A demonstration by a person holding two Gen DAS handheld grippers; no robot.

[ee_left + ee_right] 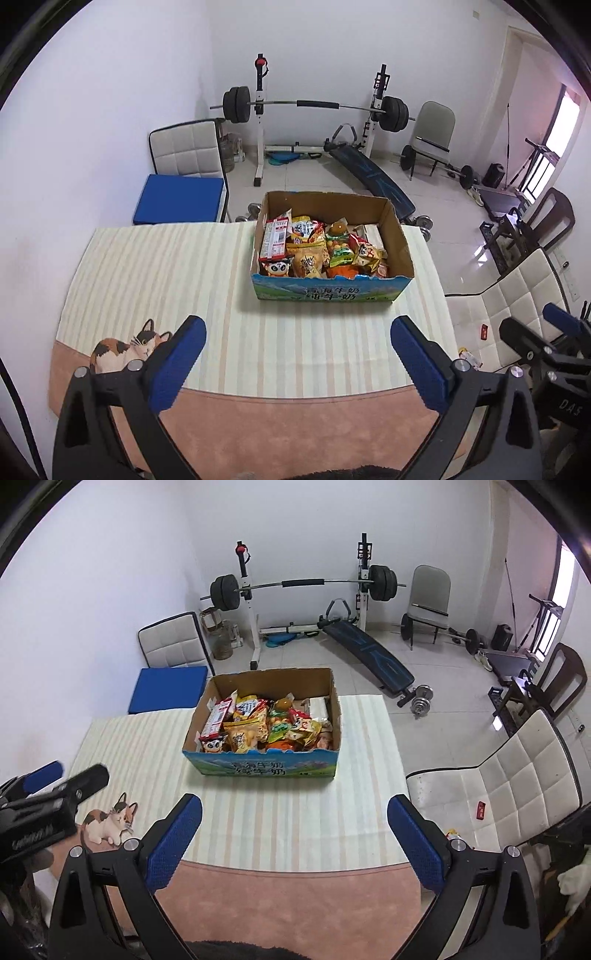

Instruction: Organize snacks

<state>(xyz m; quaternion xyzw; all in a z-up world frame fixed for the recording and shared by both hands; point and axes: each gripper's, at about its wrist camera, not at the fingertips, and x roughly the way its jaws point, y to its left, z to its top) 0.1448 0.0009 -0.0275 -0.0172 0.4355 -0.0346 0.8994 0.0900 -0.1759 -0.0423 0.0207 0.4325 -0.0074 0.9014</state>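
A cardboard box [397, 229] with a blue printed front stands at the far side of the striped table [166, 280]; it also shows in the right wrist view [336, 709]. It is full of snack packets [321, 247], also seen in the right wrist view [266, 723]. My left gripper [298, 328] is open and empty, held above the table's near edge. My right gripper [294, 806] is open and empty, beside the left one, also short of the box.
White padded chairs stand at the right [517, 775] and far left [184, 151], the latter with a blue cushion [177, 199]. A barbell rack [314, 105] and a bench [373, 173] stand behind. A cat picture [125, 347] marks the cloth's near left.
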